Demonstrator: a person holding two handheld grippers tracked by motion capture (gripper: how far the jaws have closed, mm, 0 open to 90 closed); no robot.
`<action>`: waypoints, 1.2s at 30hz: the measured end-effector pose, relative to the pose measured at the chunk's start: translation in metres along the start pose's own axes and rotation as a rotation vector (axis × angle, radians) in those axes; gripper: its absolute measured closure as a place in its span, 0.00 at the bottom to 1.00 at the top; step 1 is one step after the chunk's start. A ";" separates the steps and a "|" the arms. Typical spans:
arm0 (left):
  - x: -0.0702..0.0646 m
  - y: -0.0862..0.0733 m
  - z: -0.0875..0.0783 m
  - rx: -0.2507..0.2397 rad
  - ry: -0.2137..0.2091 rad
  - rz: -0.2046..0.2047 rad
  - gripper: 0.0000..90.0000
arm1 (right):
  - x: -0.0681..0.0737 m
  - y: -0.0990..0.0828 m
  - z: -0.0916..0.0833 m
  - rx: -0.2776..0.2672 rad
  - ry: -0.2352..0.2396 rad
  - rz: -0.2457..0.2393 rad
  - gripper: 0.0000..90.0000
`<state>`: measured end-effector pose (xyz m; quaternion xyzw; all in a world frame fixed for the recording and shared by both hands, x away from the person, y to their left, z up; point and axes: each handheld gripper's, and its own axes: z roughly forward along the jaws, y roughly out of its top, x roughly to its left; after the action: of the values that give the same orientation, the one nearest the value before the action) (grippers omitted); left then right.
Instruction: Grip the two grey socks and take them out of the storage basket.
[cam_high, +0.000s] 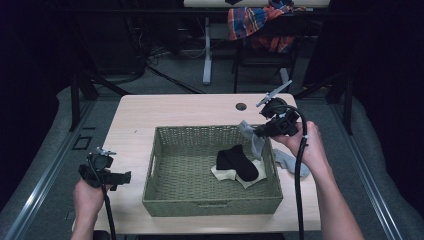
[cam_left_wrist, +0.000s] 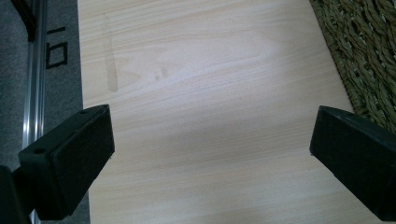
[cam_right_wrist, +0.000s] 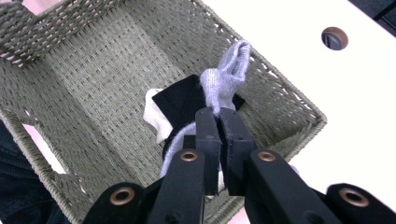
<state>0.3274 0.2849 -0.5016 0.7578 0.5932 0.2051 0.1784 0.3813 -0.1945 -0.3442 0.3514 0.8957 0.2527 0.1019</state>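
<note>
A green woven basket (cam_high: 165, 200) stands in the middle of the light wooden table (cam_high: 175, 110). Inside it lie a black sock (cam_high: 237, 161) and a cream sock (cam_high: 221, 174). My right gripper (cam_high: 256, 132) hangs over the basket's right rim, shut on a grey sock (cam_high: 256, 142) that dangles from the jaws. In the right gripper view the grey sock (cam_right_wrist: 224, 79) bunches up past the closed jaws of that gripper (cam_right_wrist: 219, 114), above the basket (cam_right_wrist: 93, 70). My left gripper (cam_high: 125, 176) is level over the table left of the basket, open and empty (cam_left_wrist: 210, 144).
Another piece of grey sock (cam_high: 292, 162) lies on the table right of the basket, by my right hand. A round cable hole (cam_high: 241, 106) sits near the table's far edge. A chair with a plaid cloth (cam_high: 260, 22) stands beyond the table.
</note>
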 end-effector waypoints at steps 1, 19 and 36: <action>0.000 0.000 0.000 0.000 0.000 0.002 0.00 | -0.001 -0.001 -0.002 -0.008 -0.003 0.001 0.98; 0.000 0.000 0.000 -0.001 -0.002 0.000 0.00 | -0.040 -0.037 -0.044 -0.073 -0.083 0.135 0.97; 0.000 0.000 0.000 0.000 -0.003 0.001 0.00 | -0.077 -0.069 -0.038 -0.011 -0.134 0.248 0.97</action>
<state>0.3275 0.2849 -0.5015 0.7583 0.5927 0.2039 0.1791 0.3841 -0.3039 -0.3478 0.4747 0.8354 0.2441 0.1311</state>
